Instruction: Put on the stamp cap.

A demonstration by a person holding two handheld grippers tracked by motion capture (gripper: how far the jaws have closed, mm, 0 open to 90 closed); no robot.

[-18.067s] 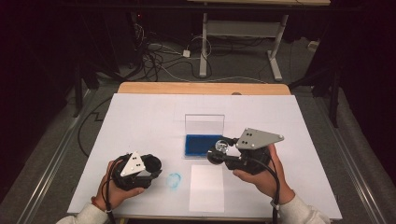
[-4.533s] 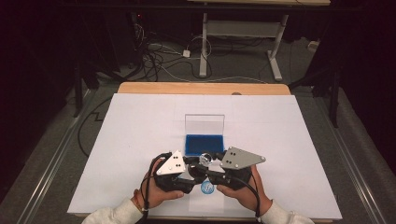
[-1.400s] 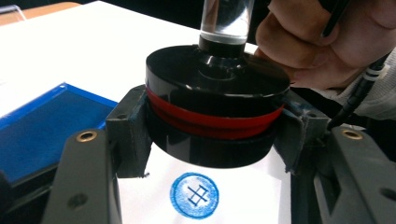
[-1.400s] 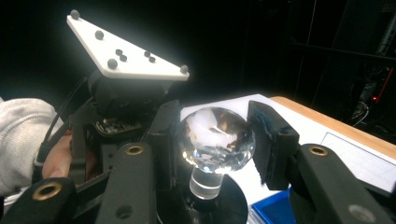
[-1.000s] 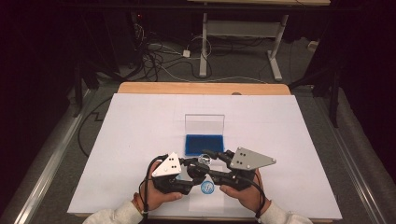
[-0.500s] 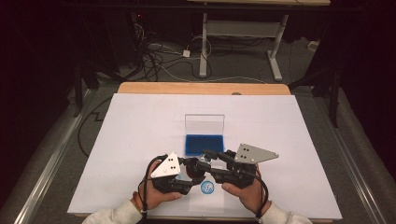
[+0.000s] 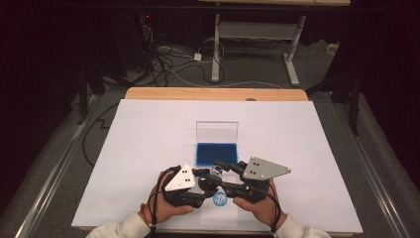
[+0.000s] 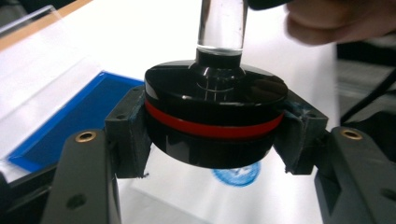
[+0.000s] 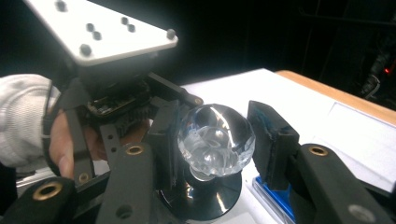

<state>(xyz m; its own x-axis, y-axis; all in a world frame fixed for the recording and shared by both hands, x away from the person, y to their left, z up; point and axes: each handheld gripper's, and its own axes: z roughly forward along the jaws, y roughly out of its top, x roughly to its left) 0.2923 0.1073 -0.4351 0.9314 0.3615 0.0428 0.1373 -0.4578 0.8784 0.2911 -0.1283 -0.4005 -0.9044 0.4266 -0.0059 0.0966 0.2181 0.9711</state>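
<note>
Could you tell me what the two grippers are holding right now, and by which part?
Both hold one stamp. The left gripper clamps its round black base with the red band; the right gripper has its jaws around the clear knob handle.

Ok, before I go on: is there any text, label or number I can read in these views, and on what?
No text can be read.
Round blue print on the white sheet: too blurred to make out.
Black stamp with the red band, held in the left gripper: no marking visible.
Clear knob between the right gripper's jaws: no marking.
Blue ink pad: no label visible.
</note>
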